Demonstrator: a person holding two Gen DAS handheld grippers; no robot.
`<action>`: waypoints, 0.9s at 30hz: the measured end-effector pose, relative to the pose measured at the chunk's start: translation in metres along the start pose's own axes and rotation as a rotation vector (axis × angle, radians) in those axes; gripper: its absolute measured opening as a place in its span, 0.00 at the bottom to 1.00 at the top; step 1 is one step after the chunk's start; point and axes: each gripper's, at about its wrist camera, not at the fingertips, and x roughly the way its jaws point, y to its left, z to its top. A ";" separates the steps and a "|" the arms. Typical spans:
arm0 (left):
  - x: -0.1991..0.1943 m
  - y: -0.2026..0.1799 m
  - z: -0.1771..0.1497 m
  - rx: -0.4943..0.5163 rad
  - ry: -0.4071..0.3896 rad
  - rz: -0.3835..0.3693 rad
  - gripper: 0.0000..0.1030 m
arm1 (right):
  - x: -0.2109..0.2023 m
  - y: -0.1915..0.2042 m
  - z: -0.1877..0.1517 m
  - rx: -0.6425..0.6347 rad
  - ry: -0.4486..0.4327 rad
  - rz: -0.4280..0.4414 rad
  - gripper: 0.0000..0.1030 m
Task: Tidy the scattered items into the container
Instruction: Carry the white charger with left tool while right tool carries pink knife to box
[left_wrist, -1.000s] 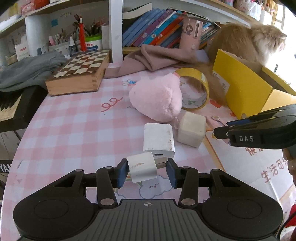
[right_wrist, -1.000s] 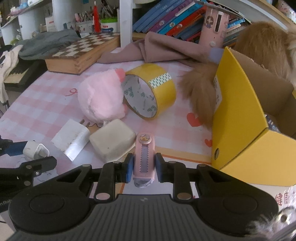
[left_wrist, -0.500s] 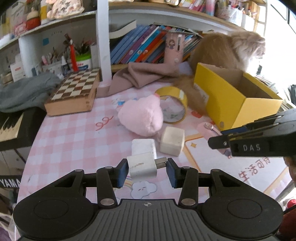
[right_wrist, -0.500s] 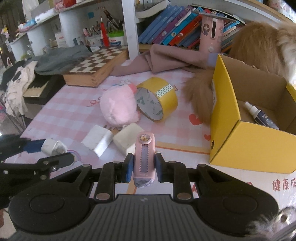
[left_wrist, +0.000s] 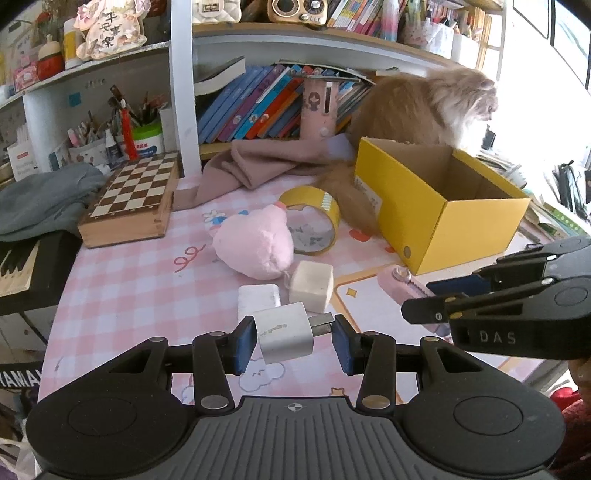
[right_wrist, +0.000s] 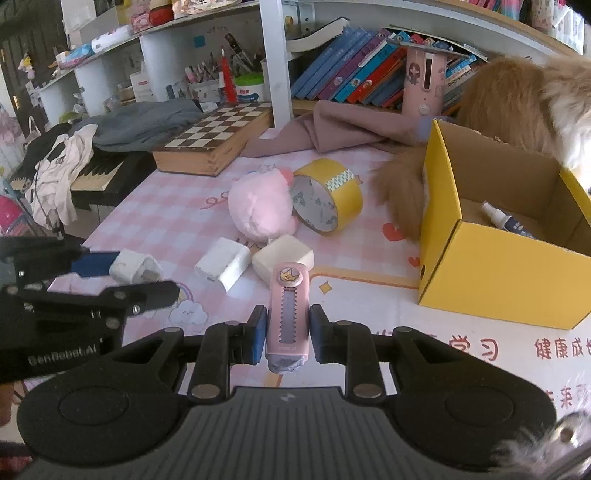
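My left gripper (left_wrist: 294, 340) is shut on a small white charger plug (left_wrist: 286, 331), held above the pink checked table. My right gripper (right_wrist: 287, 328) is shut on a pink retractable eraser case (right_wrist: 288, 308), also raised; it shows at the right of the left wrist view (left_wrist: 404, 286). The open yellow box (left_wrist: 439, 206) stands at the right; a small spray bottle (right_wrist: 508, 221) lies inside it. On the table remain a pink plush (left_wrist: 255, 242), a yellow tape roll (left_wrist: 314, 225), a cream cube (left_wrist: 311, 286) and a white charger block (left_wrist: 258, 297).
An orange cat (left_wrist: 424, 107) sits behind the box, its tail (left_wrist: 351, 199) hanging by the box's left wall. A chessboard box (left_wrist: 131, 201), a draped brown cloth (left_wrist: 266, 162), a piano keyboard (right_wrist: 92, 177) at the left edge, bookshelves behind.
Both grippers have risen and pulled back from the table with their items still held. The view now takes in the whole box and shelves.
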 end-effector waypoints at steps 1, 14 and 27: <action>-0.002 -0.001 -0.001 -0.001 0.000 -0.004 0.41 | -0.002 0.000 -0.002 -0.002 0.001 -0.002 0.23; -0.015 -0.015 -0.005 -0.012 -0.002 -0.070 0.41 | -0.038 -0.006 -0.022 -0.021 0.002 -0.050 0.23; -0.007 -0.070 0.007 0.094 -0.014 -0.179 0.41 | -0.080 -0.050 -0.049 0.066 0.000 -0.164 0.23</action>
